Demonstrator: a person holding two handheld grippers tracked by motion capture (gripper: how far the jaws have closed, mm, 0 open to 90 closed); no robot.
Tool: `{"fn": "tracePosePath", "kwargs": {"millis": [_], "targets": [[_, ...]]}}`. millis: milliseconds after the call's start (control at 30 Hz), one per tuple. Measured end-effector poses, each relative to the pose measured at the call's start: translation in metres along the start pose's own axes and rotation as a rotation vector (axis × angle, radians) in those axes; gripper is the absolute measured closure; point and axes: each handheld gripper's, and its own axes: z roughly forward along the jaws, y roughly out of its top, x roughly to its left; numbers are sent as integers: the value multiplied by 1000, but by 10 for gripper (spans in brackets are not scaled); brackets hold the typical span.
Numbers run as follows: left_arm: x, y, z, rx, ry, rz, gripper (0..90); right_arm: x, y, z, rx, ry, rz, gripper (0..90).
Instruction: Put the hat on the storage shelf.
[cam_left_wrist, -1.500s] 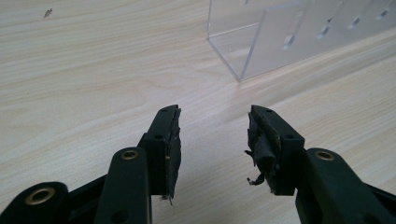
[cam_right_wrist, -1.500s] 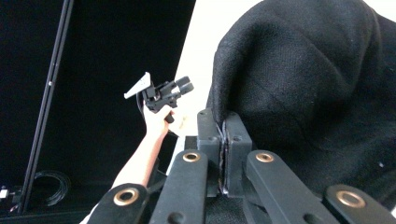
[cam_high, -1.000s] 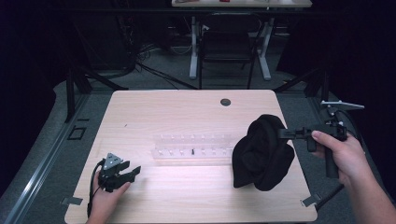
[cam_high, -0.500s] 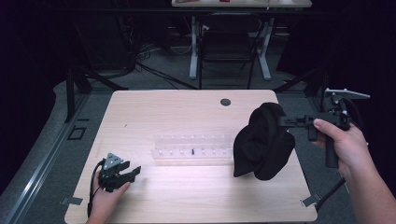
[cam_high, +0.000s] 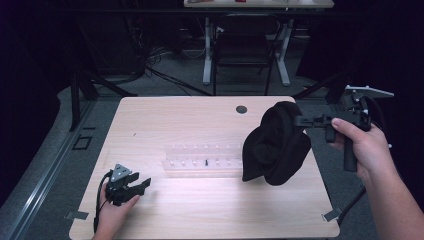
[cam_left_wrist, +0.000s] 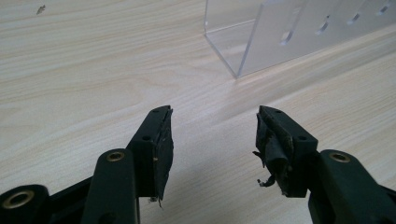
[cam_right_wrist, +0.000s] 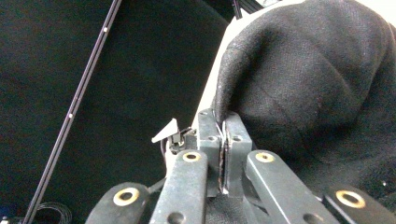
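**Operator:** Well, going by size: the wooden table first, then the black cloth hanging over its right part, in front of the clear acrylic rack at the middle. I have the cloth by a pinch of its upper edge in my right gripper, jaws clamped flat on a thin fold of it.

**Observer:** How will it handle?

**Operator:** Soft and light, I'd judge. It droops in loose folds from the one grip point, so it will swing and bunch. The weave looks coarse, not slippery, and an edge fold is the right place to hold.

**Observer:** And your left?

**Operator:** My left gripper rests on the table near the front left corner, jaws standing wide with nothing between them, pointing towards the rack's end.
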Motion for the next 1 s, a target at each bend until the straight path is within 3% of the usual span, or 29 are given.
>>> {"fn": "tracePosePath", "kwargs": {"millis": [467,1000], "targets": [[1,0,0,-4,-1,-2,462,16,17,17,-13,-5,-15,885],[1,1,-1,-5,-5,0,462,25,29,52,8,0,-22,885]]}}
